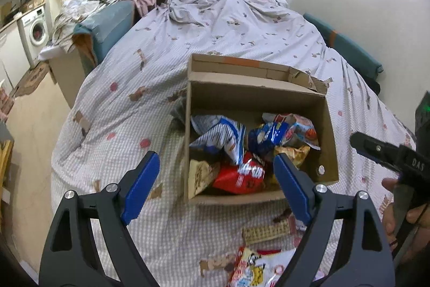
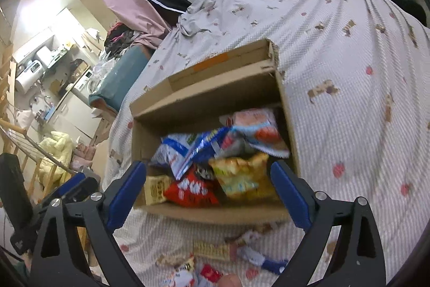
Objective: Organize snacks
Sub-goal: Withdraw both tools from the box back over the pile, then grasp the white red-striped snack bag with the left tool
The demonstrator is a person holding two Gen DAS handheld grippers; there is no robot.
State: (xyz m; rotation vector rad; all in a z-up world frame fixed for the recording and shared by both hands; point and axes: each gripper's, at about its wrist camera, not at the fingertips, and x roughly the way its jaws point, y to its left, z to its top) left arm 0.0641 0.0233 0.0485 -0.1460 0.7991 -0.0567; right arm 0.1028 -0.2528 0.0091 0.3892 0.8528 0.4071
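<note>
We see a matt brown cardboard box (image 1: 258, 98) with rough torn edges on a soft checked cloth bedsheet (image 1: 121, 125). Inside the box lie glossy, crinkled foil snack bags (image 1: 239, 174). Just before the box, our grippers' fingers (image 1: 141, 187) are matt blue plastic.

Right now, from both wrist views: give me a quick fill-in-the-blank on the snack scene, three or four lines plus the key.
1. The snack bags are piled inside an open cardboard ____.
2. The box sits on a ____ with a patterned cover.
3. Between the pads of the left gripper and the right gripper there is ____ held.
4. The wafer bar lies on the cover, ____ the box.

Missing words: box; bed; nothing; outside
</note>
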